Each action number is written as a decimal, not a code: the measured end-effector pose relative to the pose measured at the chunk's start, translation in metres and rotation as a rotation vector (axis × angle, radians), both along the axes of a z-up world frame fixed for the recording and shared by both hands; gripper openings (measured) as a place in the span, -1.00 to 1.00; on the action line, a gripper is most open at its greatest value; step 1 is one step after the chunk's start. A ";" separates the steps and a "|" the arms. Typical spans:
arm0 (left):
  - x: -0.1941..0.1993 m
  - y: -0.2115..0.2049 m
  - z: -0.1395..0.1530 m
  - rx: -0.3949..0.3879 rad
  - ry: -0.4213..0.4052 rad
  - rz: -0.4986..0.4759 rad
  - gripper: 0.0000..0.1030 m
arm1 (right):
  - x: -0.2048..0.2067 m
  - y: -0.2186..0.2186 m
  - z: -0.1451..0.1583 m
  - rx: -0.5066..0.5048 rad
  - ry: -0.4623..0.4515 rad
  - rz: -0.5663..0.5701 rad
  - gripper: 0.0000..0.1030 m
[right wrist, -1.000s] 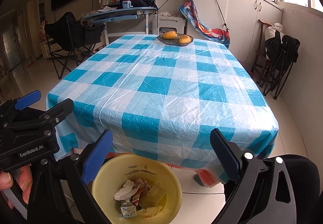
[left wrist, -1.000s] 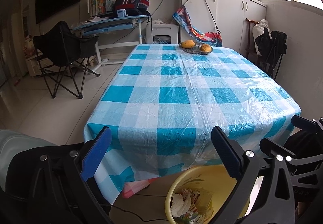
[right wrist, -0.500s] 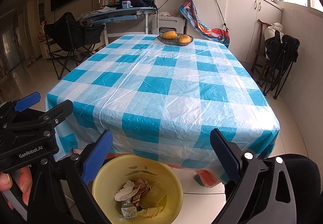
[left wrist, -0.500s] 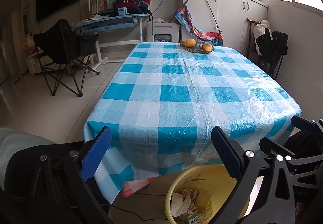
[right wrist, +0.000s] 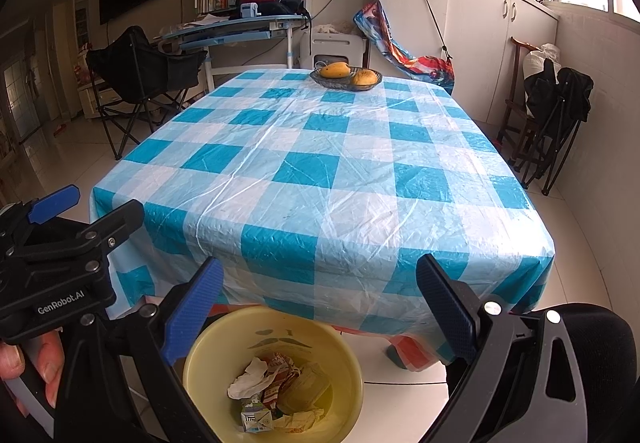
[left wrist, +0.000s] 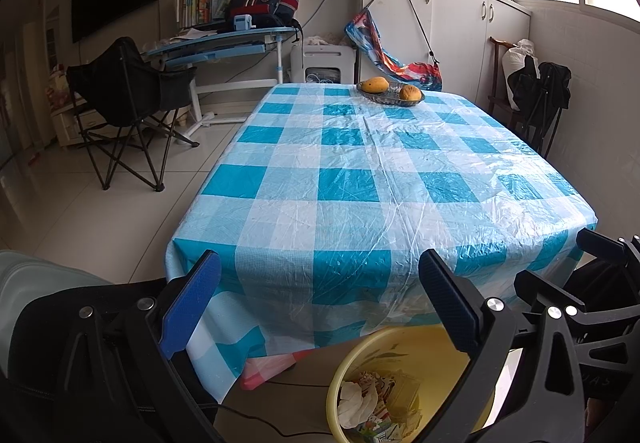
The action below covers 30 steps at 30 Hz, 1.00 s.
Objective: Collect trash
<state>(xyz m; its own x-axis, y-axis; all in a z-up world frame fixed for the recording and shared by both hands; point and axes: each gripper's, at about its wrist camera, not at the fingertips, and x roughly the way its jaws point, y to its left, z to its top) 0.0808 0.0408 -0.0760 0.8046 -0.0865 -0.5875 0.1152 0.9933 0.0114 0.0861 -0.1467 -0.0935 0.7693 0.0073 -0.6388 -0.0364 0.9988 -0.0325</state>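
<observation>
A yellow bin [right wrist: 276,375] stands on the floor in front of the table and holds crumpled paper, wrappers and a small carton [right wrist: 276,391]. It also shows in the left wrist view [left wrist: 384,387]. My left gripper [left wrist: 320,303] is open and empty, above and left of the bin. My right gripper [right wrist: 320,303] is open and empty, above the bin. The left gripper also shows at the left edge of the right wrist view [right wrist: 60,243]. The table [right wrist: 320,171] has a blue and white checked plastic cloth.
A glass bowl with two mangoes [right wrist: 346,77] sits at the table's far end. A black folding chair [left wrist: 128,99] and a blue desk [left wrist: 224,43] stand left. White cabinets [left wrist: 460,27] and another folded chair [right wrist: 556,111] are on the right.
Both grippers have stayed open and nearly still. The views shift only slightly.
</observation>
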 end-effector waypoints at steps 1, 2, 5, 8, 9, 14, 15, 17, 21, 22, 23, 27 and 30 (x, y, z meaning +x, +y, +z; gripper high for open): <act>0.000 0.000 0.000 0.000 0.000 0.000 0.85 | 0.000 0.000 0.000 0.000 0.000 0.000 0.80; 0.000 0.000 0.000 0.000 0.000 0.001 0.85 | 0.000 0.000 0.000 0.000 0.000 0.000 0.80; 0.000 0.000 0.000 -0.001 -0.001 0.001 0.85 | 0.000 0.000 0.000 0.001 0.000 -0.001 0.80; 0.000 0.000 0.000 -0.002 -0.003 0.002 0.85 | 0.000 -0.001 0.000 0.002 -0.003 -0.003 0.80; 0.000 0.001 0.000 -0.002 -0.004 0.003 0.85 | 0.000 -0.001 0.001 0.003 -0.003 -0.004 0.80; 0.001 0.001 -0.003 -0.002 -0.003 0.011 0.85 | 0.001 -0.001 0.000 0.003 -0.004 -0.004 0.80; 0.001 0.001 -0.003 -0.001 -0.003 0.012 0.85 | 0.000 -0.001 0.000 0.003 -0.003 -0.004 0.80; 0.001 0.000 -0.002 0.002 -0.005 0.014 0.85 | 0.001 -0.001 0.000 0.003 -0.003 -0.004 0.80; 0.001 0.000 -0.001 0.007 -0.008 0.020 0.85 | 0.001 -0.001 0.000 0.002 -0.001 -0.003 0.80; 0.001 0.000 0.000 0.007 -0.008 0.021 0.85 | 0.001 -0.001 0.000 0.002 -0.002 -0.003 0.80; 0.001 0.000 0.000 0.007 -0.005 0.021 0.85 | 0.000 -0.001 0.001 0.002 -0.002 -0.004 0.80; 0.001 0.000 0.000 0.006 -0.002 0.025 0.85 | 0.000 -0.001 0.001 0.001 0.000 -0.004 0.80; 0.001 0.001 0.000 0.006 0.000 0.028 0.85 | 0.001 -0.001 0.001 0.002 -0.001 -0.004 0.80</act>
